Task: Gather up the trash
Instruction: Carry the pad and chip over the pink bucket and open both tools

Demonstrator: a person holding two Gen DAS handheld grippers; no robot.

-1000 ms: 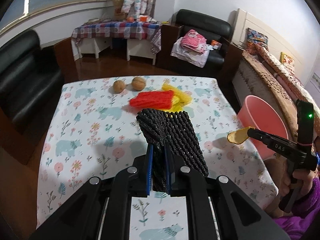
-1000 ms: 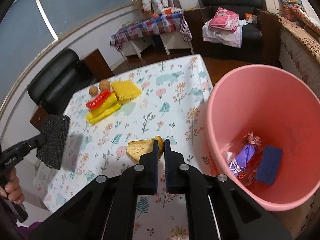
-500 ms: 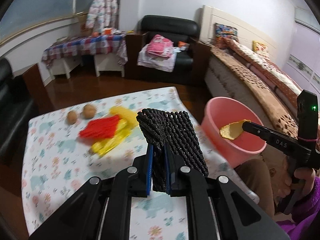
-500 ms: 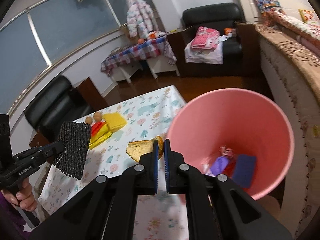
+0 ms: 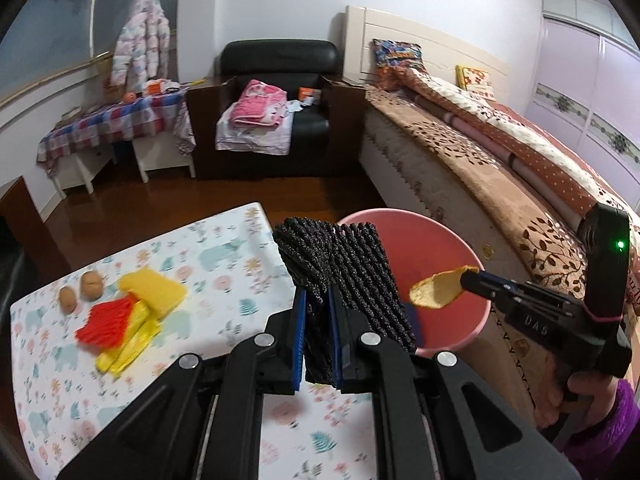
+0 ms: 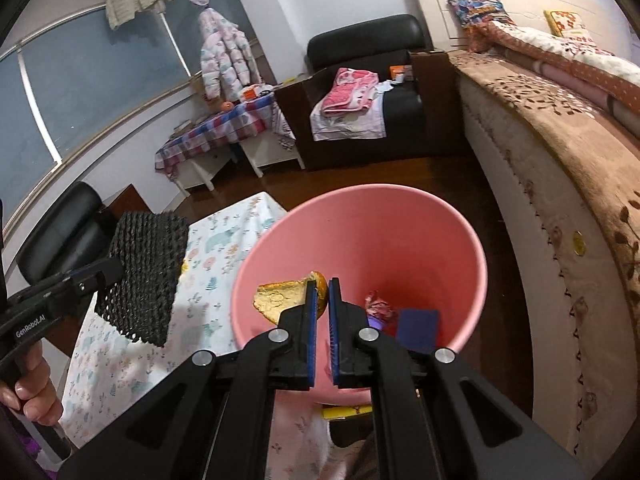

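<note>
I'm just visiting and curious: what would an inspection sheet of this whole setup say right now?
Surface: table under a floral cloth.
Job's things: pink bin beside the table, wrappers inside; black foam net; orange peel.
Clutter: red and yellow foam nets, two brown round fruits on the table.
Grippers: left gripper shut on the black foam net; right gripper shut on the orange peel, over the pink bin.
Cables: nothing seen.
Surroundings: bed, black armchair.
</note>
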